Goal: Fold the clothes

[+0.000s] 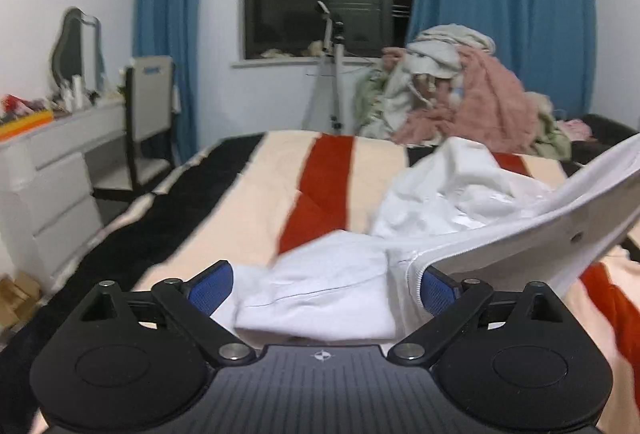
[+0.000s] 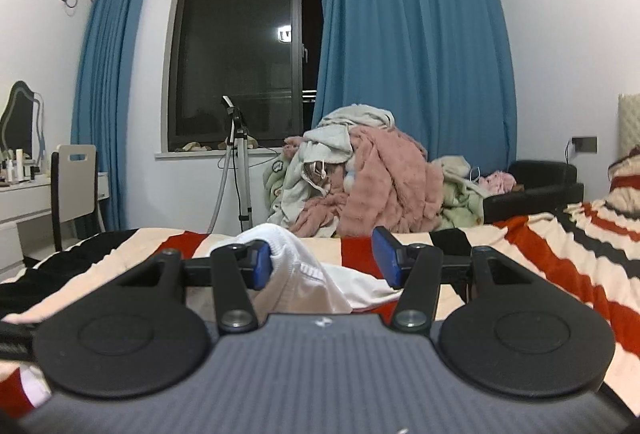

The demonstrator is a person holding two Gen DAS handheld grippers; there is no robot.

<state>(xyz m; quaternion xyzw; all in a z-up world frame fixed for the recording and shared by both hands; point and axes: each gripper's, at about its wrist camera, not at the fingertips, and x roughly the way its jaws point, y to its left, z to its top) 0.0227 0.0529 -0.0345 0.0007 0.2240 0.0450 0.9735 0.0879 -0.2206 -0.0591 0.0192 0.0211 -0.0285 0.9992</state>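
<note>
A white zip-up garment (image 1: 460,202) lies crumpled on the striped bed (image 1: 248,202). In the left wrist view its near part lies between the blue pads of my left gripper (image 1: 326,284), whose jaws stand wide apart; the zipper edge touches the right pad (image 1: 438,288). One stiff white flap rises to the right edge. In the right wrist view the same white garment (image 2: 308,274) bunches between the fingers of my right gripper (image 2: 326,262), against the left pad (image 2: 262,262); the jaws stand apart.
A heap of pink, green and white clothes (image 2: 360,178) sits at the bed's far end before blue curtains (image 2: 416,74). A tripod (image 2: 240,170) stands by the window. A white dresser (image 1: 52,170) and chair (image 1: 148,114) stand left. A black seat (image 2: 536,186) is at right.
</note>
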